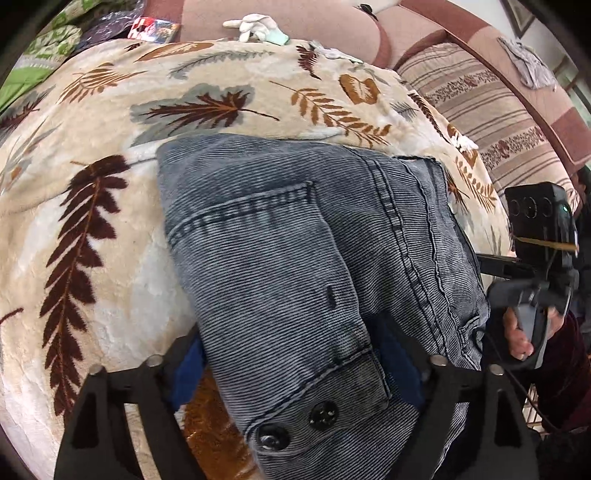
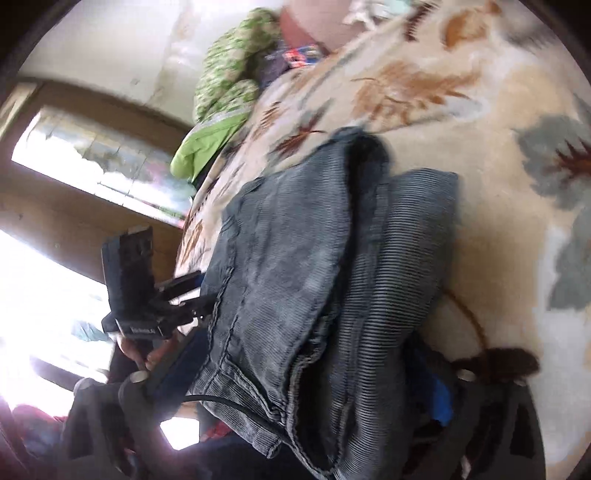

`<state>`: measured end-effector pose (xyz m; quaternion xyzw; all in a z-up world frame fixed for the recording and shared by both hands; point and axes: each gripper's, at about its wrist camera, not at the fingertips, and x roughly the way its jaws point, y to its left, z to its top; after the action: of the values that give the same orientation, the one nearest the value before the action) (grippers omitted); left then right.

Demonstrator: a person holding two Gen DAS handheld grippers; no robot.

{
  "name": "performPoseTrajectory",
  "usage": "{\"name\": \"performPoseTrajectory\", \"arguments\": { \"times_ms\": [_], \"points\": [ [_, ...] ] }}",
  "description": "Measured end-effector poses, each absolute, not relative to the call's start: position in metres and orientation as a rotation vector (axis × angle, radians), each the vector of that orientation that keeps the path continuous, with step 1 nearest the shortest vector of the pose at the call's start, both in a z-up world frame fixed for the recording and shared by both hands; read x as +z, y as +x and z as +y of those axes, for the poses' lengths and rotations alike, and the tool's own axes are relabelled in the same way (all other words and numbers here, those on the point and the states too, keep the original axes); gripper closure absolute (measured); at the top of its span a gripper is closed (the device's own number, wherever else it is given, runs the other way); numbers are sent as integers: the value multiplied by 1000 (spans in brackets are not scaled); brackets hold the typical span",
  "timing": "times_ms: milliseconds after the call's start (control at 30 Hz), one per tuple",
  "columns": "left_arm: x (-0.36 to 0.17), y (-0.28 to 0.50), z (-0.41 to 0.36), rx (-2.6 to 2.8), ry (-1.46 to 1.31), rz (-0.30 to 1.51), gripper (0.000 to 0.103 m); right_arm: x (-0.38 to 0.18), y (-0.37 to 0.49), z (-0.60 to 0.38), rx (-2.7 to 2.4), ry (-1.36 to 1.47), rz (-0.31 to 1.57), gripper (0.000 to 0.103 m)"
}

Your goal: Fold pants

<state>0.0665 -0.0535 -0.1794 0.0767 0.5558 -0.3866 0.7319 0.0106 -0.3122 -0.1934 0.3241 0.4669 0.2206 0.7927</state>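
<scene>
The grey-blue corduroy pants lie folded in a thick bundle on a leaf-print blanket. My left gripper is around the waistband end, near its two dark buttons, with the cloth between its blue-padded fingers. The right gripper's body is at the pants' right edge, held by a hand. In the right wrist view the pants fill the centre and run between my right gripper's fingers. The left gripper's body is at the pants' left edge there.
The blanket covers a bed or sofa. A striped cushion and pink backrest lie behind. White gloves and a green patterned quilt sit at the far edge. A window is to the left in the right wrist view.
</scene>
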Motion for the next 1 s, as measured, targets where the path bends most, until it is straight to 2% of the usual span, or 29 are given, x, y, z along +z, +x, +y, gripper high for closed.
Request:
{"name": "performPoseTrajectory", "arguments": {
  "times_ms": [100,200,233,267,300,367,433,467,500,667,1000],
  "points": [
    [-179,66,-53,-832,148,1222,16,-190,7,-304,461,610,997,0],
    [-174,61,-53,-784,156,1187,36,-188,8,-306,434,646,1013,2],
    [-171,59,-53,-781,158,1173,50,-187,8,-306,424,650,1012,3],
    [-170,58,-52,-775,161,1163,58,-186,6,-304,417,652,1009,8],
    [-168,58,-51,-765,165,1157,61,-183,3,-303,413,649,1004,15],
    [-163,56,-51,-746,176,1145,70,-177,-1,-299,415,650,986,21],
    [-156,51,-55,-729,212,1124,74,-169,-3,-292,403,633,961,31],
    [-150,48,-58,-724,234,1105,75,-164,-3,-290,423,641,944,40],
    [-143,45,-61,-728,246,1086,75,-157,-4,-288,432,641,925,42],
    [-105,51,-68,-719,283,1025,77,-125,6,-287,453,598,885,42],
    [-48,129,-81,-644,298,929,77,-68,75,-295,455,585,733,42]
  ]
}}
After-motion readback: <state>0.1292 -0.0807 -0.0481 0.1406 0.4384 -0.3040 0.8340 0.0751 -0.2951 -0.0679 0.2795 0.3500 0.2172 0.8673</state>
